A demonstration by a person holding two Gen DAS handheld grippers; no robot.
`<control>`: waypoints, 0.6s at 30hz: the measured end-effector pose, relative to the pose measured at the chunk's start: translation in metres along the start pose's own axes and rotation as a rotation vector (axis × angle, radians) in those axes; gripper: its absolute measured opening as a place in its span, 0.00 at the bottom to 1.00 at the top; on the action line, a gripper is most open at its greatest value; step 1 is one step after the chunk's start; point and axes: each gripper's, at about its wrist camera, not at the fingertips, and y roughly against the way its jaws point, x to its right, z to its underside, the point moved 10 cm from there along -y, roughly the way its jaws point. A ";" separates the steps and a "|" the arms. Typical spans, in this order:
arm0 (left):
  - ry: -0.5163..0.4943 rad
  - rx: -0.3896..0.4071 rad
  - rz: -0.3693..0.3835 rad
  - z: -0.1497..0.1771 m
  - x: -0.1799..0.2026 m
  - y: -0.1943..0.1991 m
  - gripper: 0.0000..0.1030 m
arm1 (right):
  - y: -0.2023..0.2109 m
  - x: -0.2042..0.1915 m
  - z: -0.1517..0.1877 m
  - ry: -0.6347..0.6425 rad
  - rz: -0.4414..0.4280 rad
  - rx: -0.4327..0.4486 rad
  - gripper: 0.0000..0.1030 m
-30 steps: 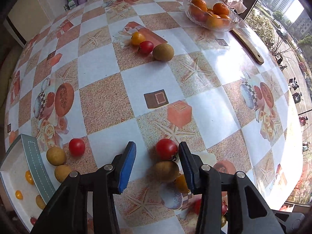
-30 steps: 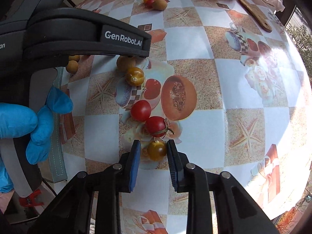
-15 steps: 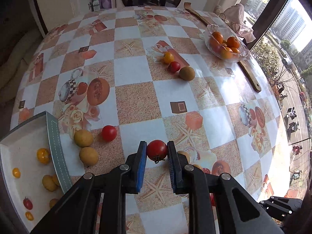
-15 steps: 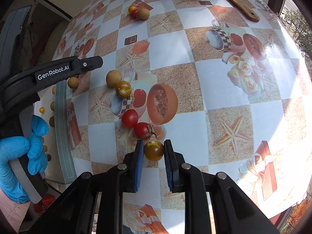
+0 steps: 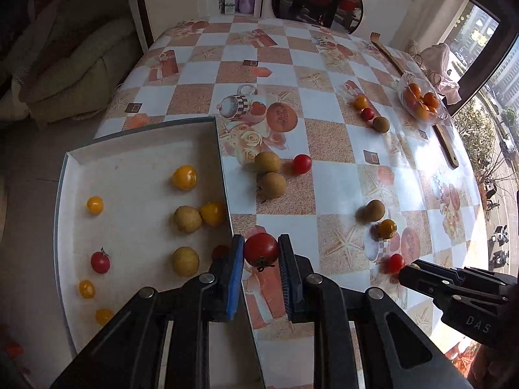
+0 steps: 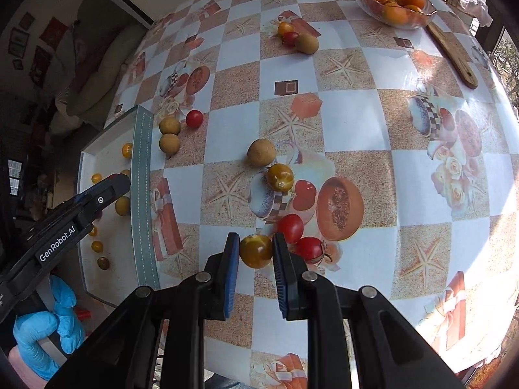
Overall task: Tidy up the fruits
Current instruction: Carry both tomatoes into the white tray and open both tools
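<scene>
My left gripper (image 5: 261, 251) is shut on a red cherry tomato (image 5: 261, 249) and holds it above the table beside the right rim of the white tray (image 5: 129, 149). The tray holds several yellow tomatoes, red tomatoes and brown longans. My right gripper (image 6: 256, 251) is shut on a dark yellow tomato (image 6: 255, 250), lifted just left of two red tomatoes (image 6: 291, 227) on the table. The left gripper's body shows in the right wrist view (image 6: 65, 227) over the tray.
Loose fruit lies on the checkered tablecloth: two longans (image 5: 269, 171) and a red tomato (image 5: 302, 164) near the tray, a longan (image 6: 261, 152) and yellow tomato (image 6: 280, 177), a far cluster (image 6: 296, 39). A glass bowl of oranges (image 6: 394, 3) and a wooden stick (image 6: 452, 56) stand at the far right.
Both grippers closed on their tomatoes and lifted them. The left gripper has swung left toward the tray with the red tomato; the right has risen and drawn back slightly.
</scene>
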 end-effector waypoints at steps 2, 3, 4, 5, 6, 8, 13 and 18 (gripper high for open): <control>0.026 -0.004 -0.024 0.010 -0.018 0.003 0.22 | -0.003 -0.016 -0.004 0.037 -0.012 -0.004 0.22; 0.042 -0.008 -0.036 0.015 -0.028 0.004 0.22 | -0.005 -0.027 -0.007 0.058 -0.020 -0.006 0.22; 0.059 -0.013 -0.050 0.021 -0.038 0.003 0.22 | -0.008 -0.036 -0.010 0.077 -0.029 -0.009 0.22; 0.074 -0.018 -0.064 0.025 -0.047 0.002 0.22 | -0.010 -0.046 -0.013 0.095 -0.039 -0.011 0.22; 0.092 -0.026 -0.077 0.031 -0.058 0.000 0.22 | -0.013 -0.056 -0.016 0.112 -0.049 -0.015 0.22; 0.125 -0.037 -0.098 0.040 -0.075 -0.004 0.22 | -0.019 -0.076 -0.021 0.143 -0.069 -0.022 0.22; 0.185 -0.059 -0.126 0.056 -0.102 -0.018 0.22 | -0.040 -0.127 -0.036 0.210 -0.125 -0.055 0.22; 0.221 -0.074 -0.128 0.066 -0.114 -0.029 0.22 | -0.070 -0.173 -0.048 0.283 -0.150 -0.084 0.22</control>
